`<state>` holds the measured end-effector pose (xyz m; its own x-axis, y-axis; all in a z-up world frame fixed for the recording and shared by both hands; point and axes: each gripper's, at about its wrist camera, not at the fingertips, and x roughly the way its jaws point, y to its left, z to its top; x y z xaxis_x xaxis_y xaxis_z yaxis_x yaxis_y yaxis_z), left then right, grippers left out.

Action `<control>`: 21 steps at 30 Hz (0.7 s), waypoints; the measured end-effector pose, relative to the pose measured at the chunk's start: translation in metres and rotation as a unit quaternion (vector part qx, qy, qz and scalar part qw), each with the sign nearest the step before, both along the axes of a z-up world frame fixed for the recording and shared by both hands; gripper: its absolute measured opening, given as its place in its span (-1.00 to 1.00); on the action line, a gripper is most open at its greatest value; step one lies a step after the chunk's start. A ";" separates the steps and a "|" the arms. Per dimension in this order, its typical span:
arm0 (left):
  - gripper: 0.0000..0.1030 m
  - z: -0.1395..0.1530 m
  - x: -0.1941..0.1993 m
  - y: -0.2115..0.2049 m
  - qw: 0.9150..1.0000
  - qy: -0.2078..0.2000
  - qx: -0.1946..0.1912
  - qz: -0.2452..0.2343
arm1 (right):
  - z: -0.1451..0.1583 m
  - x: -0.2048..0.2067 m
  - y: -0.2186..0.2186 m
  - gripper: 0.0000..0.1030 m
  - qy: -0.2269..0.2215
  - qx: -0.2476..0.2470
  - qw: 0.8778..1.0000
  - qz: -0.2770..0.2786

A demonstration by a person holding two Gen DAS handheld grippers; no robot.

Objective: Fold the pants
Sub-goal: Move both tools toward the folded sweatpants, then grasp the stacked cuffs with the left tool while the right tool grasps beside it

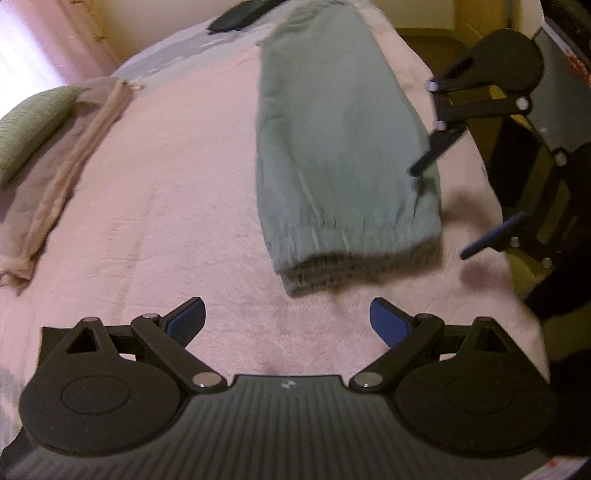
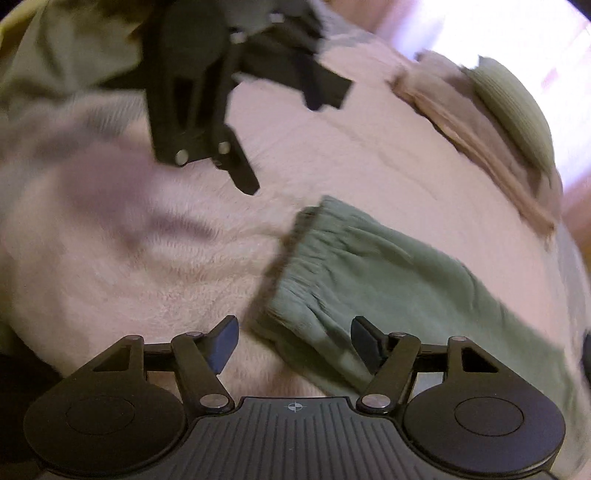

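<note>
The green pants (image 1: pixel 343 147) lie lengthwise on the pink blanket (image 1: pixel 166 206), folded into a long strip, with an elastic gathered end (image 1: pixel 354 258) nearest me. My left gripper (image 1: pixel 288 314) stands open just short of that end, with only blanket between its blue pads. My right gripper (image 1: pixel 441 212) hangs open at the pants' right edge. In the right wrist view the pants (image 2: pixel 388 273) run off to the right. Their gathered end sits between the open fingers of my right gripper (image 2: pixel 293 328), and the pads are not pressing on it. My left gripper (image 2: pixel 291 144) shows blurred above.
A folded beige garment (image 1: pixel 55 177) and a green knit cushion (image 1: pixel 26 125) lie along the bed's left side. A dark flat object (image 1: pixel 240 14) rests at the far end. The bed's edge drops off on the right by a person's dark sleeve (image 1: pixel 569 288).
</note>
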<state>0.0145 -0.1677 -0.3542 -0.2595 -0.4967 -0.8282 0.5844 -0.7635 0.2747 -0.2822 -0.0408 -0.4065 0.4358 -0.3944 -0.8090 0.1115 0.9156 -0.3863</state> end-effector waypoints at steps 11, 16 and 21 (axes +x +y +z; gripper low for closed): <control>0.82 -0.041 0.004 0.005 0.992 -0.033 -0.050 -0.111 | -0.032 -0.003 -0.017 -0.51 0.030 -0.065 0.997 0.041; 0.83 -0.044 -0.007 0.003 0.976 -0.054 -0.109 -0.183 | 0.017 -0.018 -0.045 -0.64 -0.027 -0.009 1.000 -0.008; 0.79 -0.046 -0.019 -0.017 0.957 -0.057 -0.156 -0.236 | 0.048 -0.021 -0.059 -0.65 -0.049 0.030 0.998 -0.031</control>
<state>-0.0050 -0.1846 -0.3998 -0.4329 -0.5745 -0.6947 0.1467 -0.8052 0.5745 -0.3032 -0.1002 -0.3583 0.4896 -0.3758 -0.7868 0.2035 0.9267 -0.3159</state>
